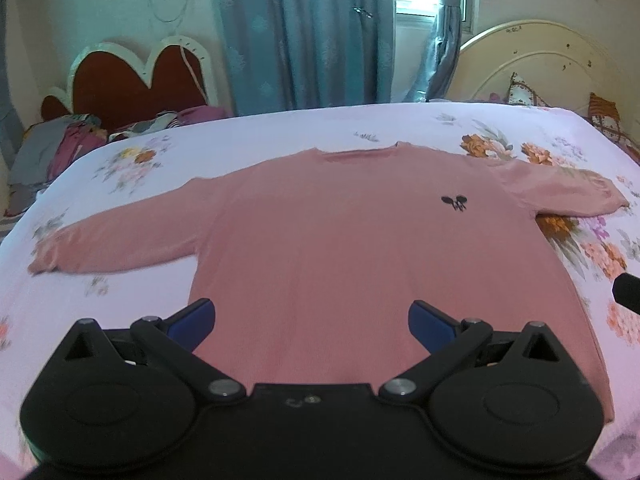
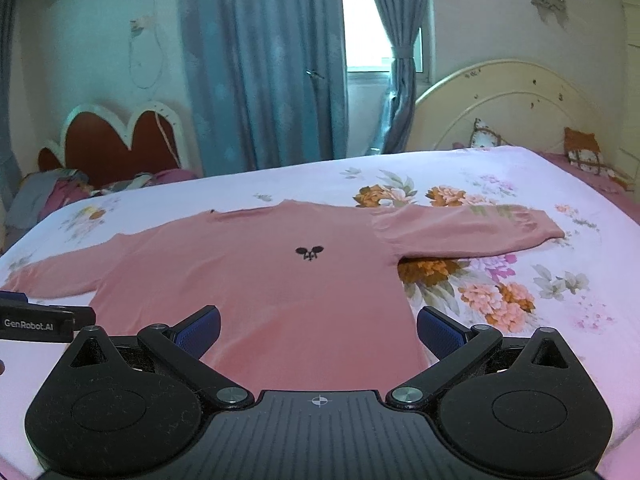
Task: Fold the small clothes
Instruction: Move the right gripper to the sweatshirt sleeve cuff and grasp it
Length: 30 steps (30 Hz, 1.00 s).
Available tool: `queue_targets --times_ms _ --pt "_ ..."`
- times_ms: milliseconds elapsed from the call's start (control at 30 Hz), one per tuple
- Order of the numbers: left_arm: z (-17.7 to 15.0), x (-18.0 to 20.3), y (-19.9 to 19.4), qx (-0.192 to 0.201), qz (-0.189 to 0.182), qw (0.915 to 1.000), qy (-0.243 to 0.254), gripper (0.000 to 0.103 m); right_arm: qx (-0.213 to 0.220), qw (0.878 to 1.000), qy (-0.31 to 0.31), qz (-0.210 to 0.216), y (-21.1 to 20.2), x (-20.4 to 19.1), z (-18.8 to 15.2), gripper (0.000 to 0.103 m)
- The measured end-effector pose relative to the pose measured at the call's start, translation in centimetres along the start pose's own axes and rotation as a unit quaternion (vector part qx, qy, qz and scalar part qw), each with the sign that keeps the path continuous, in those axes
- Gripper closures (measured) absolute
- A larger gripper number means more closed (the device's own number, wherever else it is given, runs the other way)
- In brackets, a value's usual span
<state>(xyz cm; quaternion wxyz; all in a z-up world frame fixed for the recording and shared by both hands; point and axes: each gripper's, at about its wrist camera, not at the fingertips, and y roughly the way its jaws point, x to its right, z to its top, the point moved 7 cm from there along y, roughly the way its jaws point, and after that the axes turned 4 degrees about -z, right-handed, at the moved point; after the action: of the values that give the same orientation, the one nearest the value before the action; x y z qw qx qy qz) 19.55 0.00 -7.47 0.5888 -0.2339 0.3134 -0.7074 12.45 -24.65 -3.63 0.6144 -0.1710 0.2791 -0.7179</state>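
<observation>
A small pink long-sleeved sweater (image 1: pixel 340 232) lies flat, front up, on the bed, both sleeves spread out, with a small black emblem (image 1: pixel 454 203) on the chest. It also shows in the right wrist view (image 2: pixel 260 280). My left gripper (image 1: pixel 312 324) is open and empty, hovering over the sweater's lower hem near its left half. My right gripper (image 2: pixel 318 330) is open and empty over the hem's right half, its right finger (image 2: pixel 440 330) just past the sweater's side edge.
The bed has a white floral sheet (image 1: pixel 400 128). A cream headboard (image 2: pixel 500 104) and cushions (image 2: pixel 584 156) stand at the right. A red heart-shaped headboard (image 1: pixel 136 80) with piled clothes (image 1: pixel 60 144) is far left. Blue curtains (image 1: pixel 304 32) hang behind.
</observation>
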Motion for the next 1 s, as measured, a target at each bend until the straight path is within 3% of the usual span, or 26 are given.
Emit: queue_targets --times_ms 233,433,700,1000 --pt "3.2 -1.5 4.3 -0.002 -0.023 0.9997 0.009 0.0 0.004 0.999 0.024 -0.032 3.6 -0.4 2.7 0.0" --pt "5.0 -1.6 7.6 -0.005 -0.033 0.9993 0.015 0.0 0.014 0.998 0.042 -0.054 6.3 1.4 4.5 0.0" --pt "6.3 0.1 11.4 -0.017 -0.024 0.9995 0.004 0.001 0.01 0.997 0.053 -0.06 10.8 6.3 6.2 0.0" --pt "8.2 4.2 15.9 -0.031 -0.01 0.9994 -0.013 0.004 -0.007 0.995 0.06 -0.078 16.7 14.9 7.5 0.001"
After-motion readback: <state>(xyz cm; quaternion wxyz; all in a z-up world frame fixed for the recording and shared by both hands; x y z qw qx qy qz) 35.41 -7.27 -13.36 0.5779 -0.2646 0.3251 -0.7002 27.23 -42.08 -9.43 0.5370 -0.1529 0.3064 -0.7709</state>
